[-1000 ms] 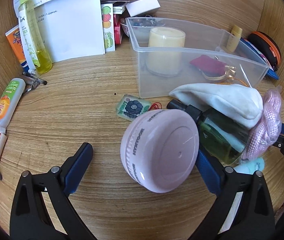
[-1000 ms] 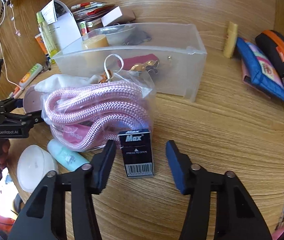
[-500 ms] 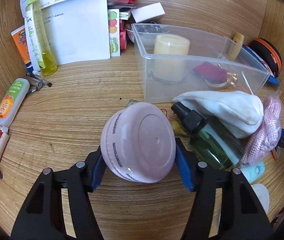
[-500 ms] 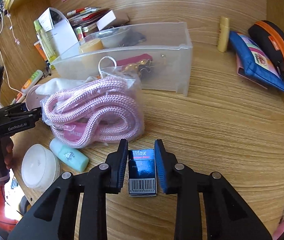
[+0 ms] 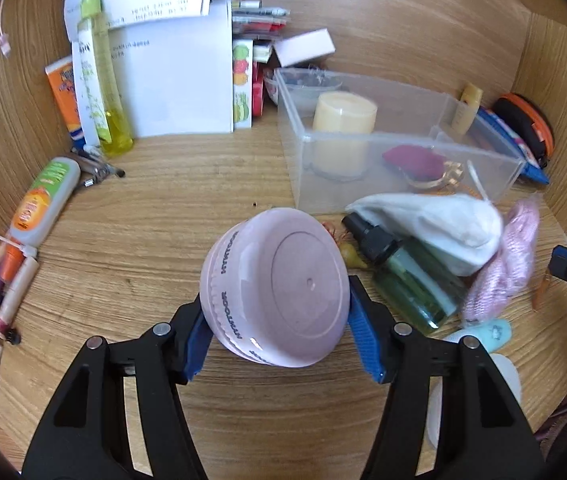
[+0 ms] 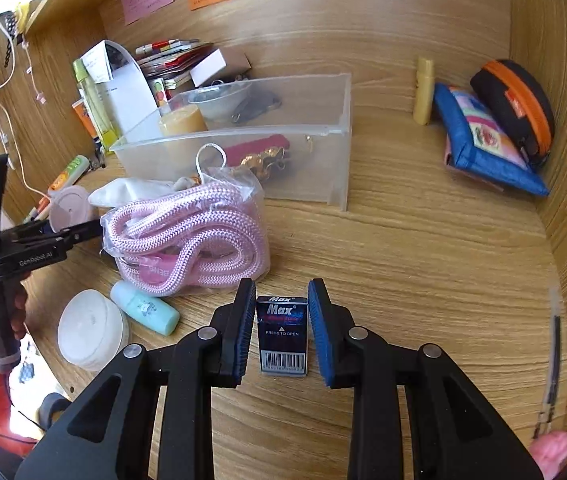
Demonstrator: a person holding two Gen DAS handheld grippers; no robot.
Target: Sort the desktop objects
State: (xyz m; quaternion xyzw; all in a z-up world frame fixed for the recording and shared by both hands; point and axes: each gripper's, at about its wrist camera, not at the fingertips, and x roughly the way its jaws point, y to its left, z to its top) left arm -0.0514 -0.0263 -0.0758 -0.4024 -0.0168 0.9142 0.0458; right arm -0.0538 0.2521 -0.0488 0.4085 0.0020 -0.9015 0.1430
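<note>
- The left hand-held gripper (image 5: 279,334) pinches a pink round jar (image 5: 275,286), one blue pad pressed to each flank, the jar tilted with its flat face turned toward the camera and lifted clear of the tabletop (image 5: 155,208).
- Only the left view shows what sits just past that jar: a green spray bottle (image 5: 407,272) lying on its side to the gripper's right, with a white cloth pouch (image 5: 435,220) draped over its far end.
- Ahead and to the right of the left hand-held gripper stands the clear plastic bin (image 5: 403,148), a cream candle (image 5: 343,132) upright inside it.
- The right view alone shows the small black Max box (image 6: 282,336), lying flat on the tabletop between the right hand-held gripper's (image 6: 282,332) fingers.
- The right pads stand close on either side of the box; a thin gap shows on each side (whether they truly grip it I cannot tell).
- Left of and just ahead of the right hand-held gripper lies a bagged pink rope (image 6: 191,240), with a mint tube (image 6: 143,314) and a white round lid (image 6: 91,330) nearer its left.
- Far off to its right, against the wall, lean a blue pouch (image 6: 483,140) and a black-and-orange case (image 6: 515,108).
</note>
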